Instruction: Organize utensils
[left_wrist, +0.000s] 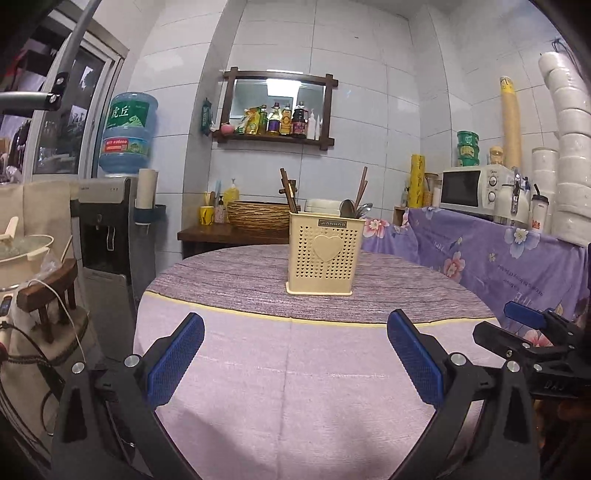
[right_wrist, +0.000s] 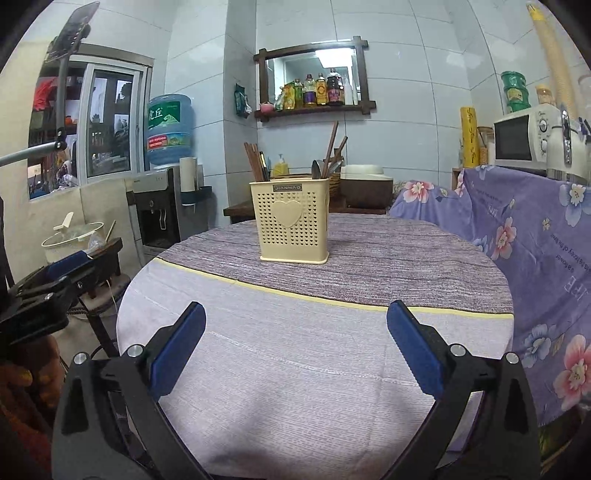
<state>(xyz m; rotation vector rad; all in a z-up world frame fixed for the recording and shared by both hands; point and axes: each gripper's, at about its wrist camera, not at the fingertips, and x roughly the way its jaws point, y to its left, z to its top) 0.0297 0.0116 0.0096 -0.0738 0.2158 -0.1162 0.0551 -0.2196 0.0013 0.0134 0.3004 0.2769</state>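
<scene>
A cream perforated utensil holder (left_wrist: 320, 254) with a heart on its front stands upright on the round table (left_wrist: 258, 369), on the far grey part of the cloth. Brown chopsticks (left_wrist: 287, 192) lean in its left compartment; spoons (left_wrist: 349, 208) and more chopsticks stand in its right. It also shows in the right wrist view (right_wrist: 293, 223), with chopsticks (right_wrist: 253, 160) and spoons (right_wrist: 317, 170). My left gripper (left_wrist: 295, 325) is open and empty, low over the near table. My right gripper (right_wrist: 295, 314) is open and empty beside it, and appears at the right edge of the left wrist view (left_wrist: 532, 332).
A floral purple cloth (left_wrist: 480, 251) covers a counter on the right with a microwave (left_wrist: 472, 188). A water dispenser (left_wrist: 110, 221) stands at left. A dark side table with a woven basket (left_wrist: 258, 214) sits behind the round table. A pot (right_wrist: 74, 240) rests on a stool at left.
</scene>
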